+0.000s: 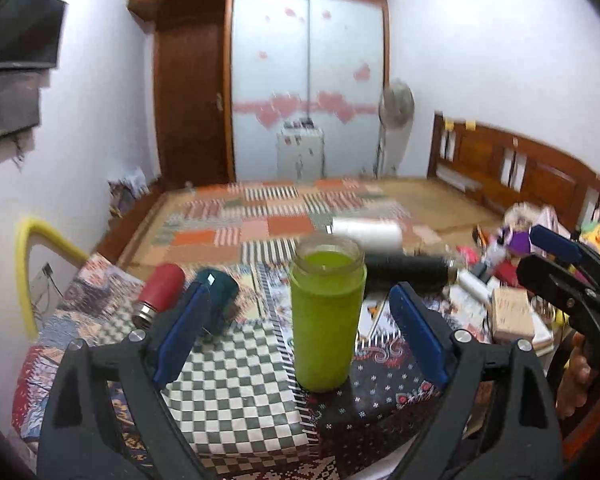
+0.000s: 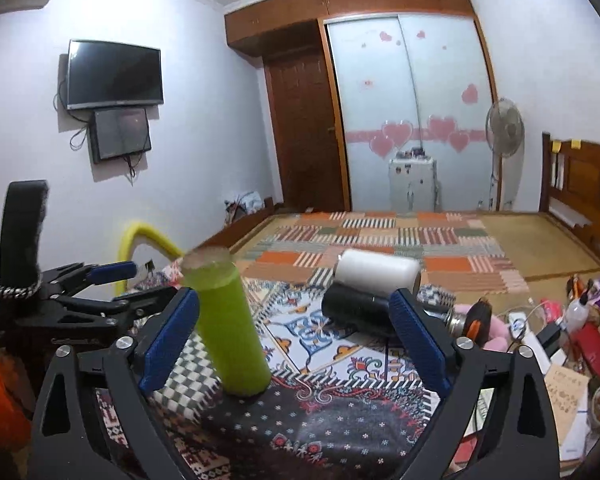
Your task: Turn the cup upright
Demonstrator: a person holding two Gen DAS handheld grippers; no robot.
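A green cup (image 1: 326, 316) stands upright, mouth up, on the patterned cloth (image 1: 236, 396); it also shows in the right wrist view (image 2: 228, 328). My left gripper (image 1: 300, 336) is open, its blue pads on either side of the cup and apart from it. My right gripper (image 2: 294, 344) is open and empty, with the cup just inside its left pad (image 2: 168, 344). The right gripper shows at the right edge of the left wrist view (image 1: 560, 268). The left gripper shows at the left of the right wrist view (image 2: 112, 284).
A red cup (image 1: 160, 292) and a dark teal cup (image 1: 216, 296) lie on their sides to the left. A black cup (image 2: 356, 308) and a white cup (image 2: 376, 272) lie behind. Toys and boxes (image 1: 512, 312) crowd the right side. A bed (image 2: 380, 240) lies beyond.
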